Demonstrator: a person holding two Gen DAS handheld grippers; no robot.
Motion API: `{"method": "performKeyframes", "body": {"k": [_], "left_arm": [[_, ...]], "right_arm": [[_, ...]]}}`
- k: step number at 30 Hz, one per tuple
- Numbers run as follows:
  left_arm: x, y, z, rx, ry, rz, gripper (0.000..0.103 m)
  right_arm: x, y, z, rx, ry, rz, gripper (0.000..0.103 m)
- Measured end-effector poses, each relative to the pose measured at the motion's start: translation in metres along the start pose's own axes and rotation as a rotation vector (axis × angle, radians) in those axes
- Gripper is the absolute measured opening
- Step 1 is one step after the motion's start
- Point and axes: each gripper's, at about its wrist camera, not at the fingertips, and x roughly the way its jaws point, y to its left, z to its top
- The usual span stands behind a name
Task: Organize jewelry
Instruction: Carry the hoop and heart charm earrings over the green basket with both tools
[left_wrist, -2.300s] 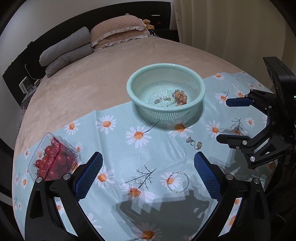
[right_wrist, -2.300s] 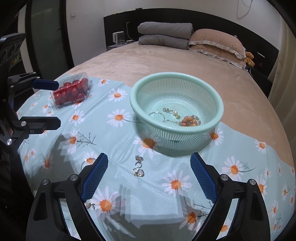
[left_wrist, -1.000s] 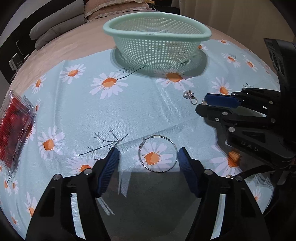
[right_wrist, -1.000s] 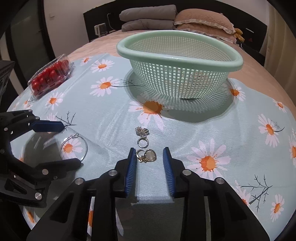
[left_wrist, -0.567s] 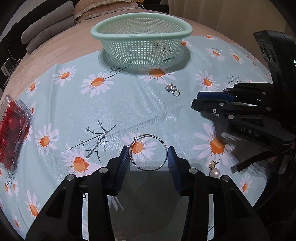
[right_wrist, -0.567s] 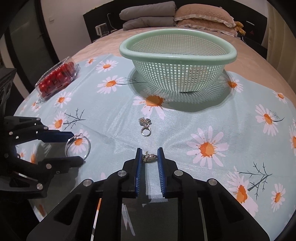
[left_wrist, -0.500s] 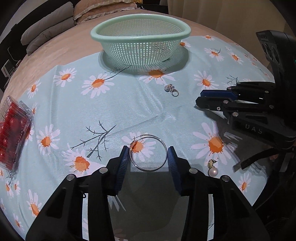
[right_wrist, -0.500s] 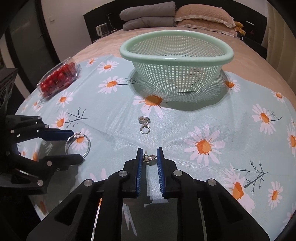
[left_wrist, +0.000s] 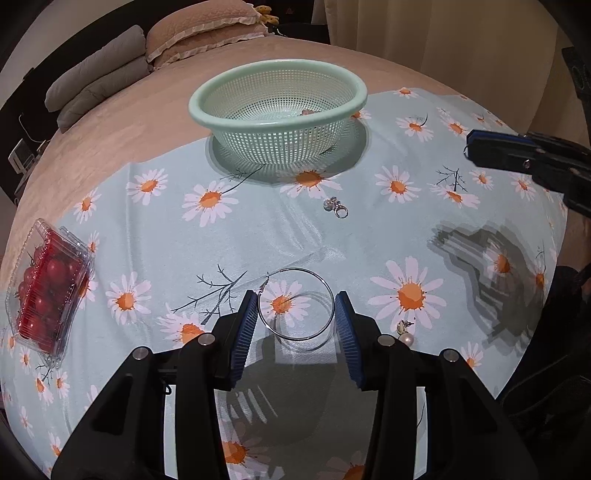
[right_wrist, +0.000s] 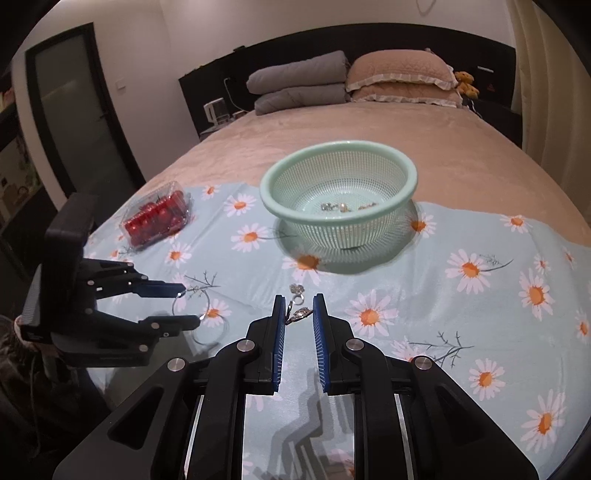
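Note:
My left gripper (left_wrist: 295, 314) is shut on a large silver hoop earring (left_wrist: 296, 304) and holds it above the daisy cloth (left_wrist: 155, 229); it also shows in the right wrist view (right_wrist: 188, 305). My right gripper (right_wrist: 298, 308) is shut on a small gold charm earring (right_wrist: 298, 314), lifted off the cloth. A mint green mesh basket (left_wrist: 277, 96) stands at the far middle with several jewelry pieces inside (right_wrist: 347, 206). A small silver earring (left_wrist: 336, 206) lies on the cloth in front of the basket. A pearl earring (left_wrist: 405, 335) lies near my left gripper's right finger.
A clear box of cherry tomatoes (left_wrist: 44, 284) sits at the cloth's left edge. The cloth lies on a beige bed with pillows (right_wrist: 399, 81) at the far end. A curtain hangs at the right.
Both grippers have risen from the cloth, the left with the hoop, the right with the charm earring. The right gripper has moved away to the right and up in the left wrist view.

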Motion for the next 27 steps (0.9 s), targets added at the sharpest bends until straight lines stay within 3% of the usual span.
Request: {"method": "performKeyframes", "body": {"k": [5, 9, 17, 22, 27], "left_arm": [[0.0, 0.009, 0.018, 0.001, 0.007, 0.036, 0.044], [-0.011, 0.019, 0.041, 0.013, -0.031, 0.056, 0.044], [-0.04, 0.032, 0.103, 0.06, -0.13, 0.113, 0.045], [-0.048, 0.04, 0.135, 0.059, -0.179, 0.099, 0.045], [-0.028, 0.04, 0.149, 0.083, -0.16, 0.082, 0.045]], "right_arm": [[-0.024, 0.007, 0.02, -0.069, -0.041, 0.049, 0.014], [-0.045, 0.013, 0.035, -0.12, -0.092, 0.066, 0.014], [-0.077, 0.008, 0.079, -0.204, -0.213, 0.027, 0.014], [-0.056, -0.007, 0.105, -0.217, -0.205, 0.037, 0.014], [-0.006, -0.022, 0.112, -0.19, -0.125, 0.058, 0.014]]}}
